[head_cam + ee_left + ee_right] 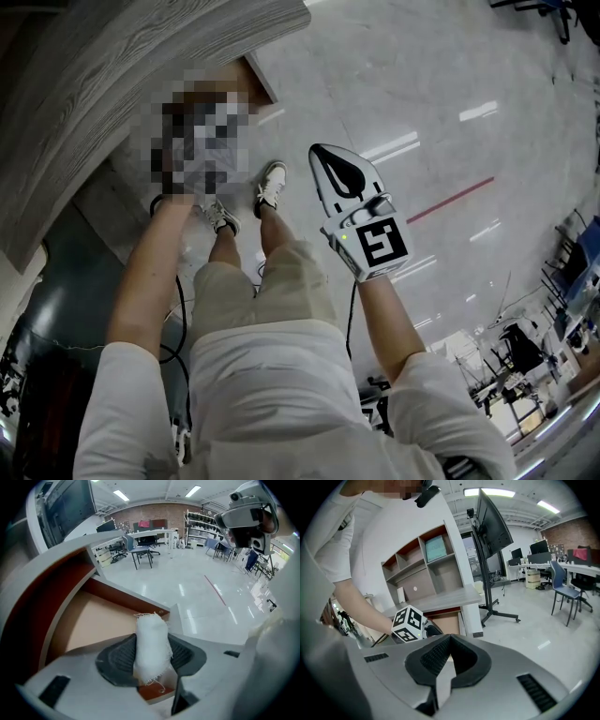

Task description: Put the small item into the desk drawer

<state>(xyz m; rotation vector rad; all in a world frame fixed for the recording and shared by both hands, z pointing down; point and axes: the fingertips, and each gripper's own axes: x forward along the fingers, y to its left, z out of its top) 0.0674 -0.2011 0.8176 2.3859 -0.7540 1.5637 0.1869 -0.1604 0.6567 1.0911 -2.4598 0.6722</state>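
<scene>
A small roll of white frayed cloth (pixel 152 648) stands between the ribbed black pads of my left gripper (pixel 152 657), which is shut on it. Just under and beyond it lies the open desk drawer (pixel 89 620), tan inside with red-brown walls. In the head view a mosaic patch covers the left gripper below the grey wood-grain desk (pixel 122 84). In the right gripper view its marker cube (pixel 408 623) sits over the drawer (pixel 447 620). My right gripper (pixel 330 159) hangs apart over the floor, shut with nothing held, tips touching (pixel 450 638).
A shelf unit (pixel 422 569) rises behind the desk. A screen on a wheeled stand (pixel 492 527) stands right of the drawer. The person's legs and shoes (pixel 272 187) are below the drawer front. Office chairs and desks (pixel 565 592) stand across the glossy floor.
</scene>
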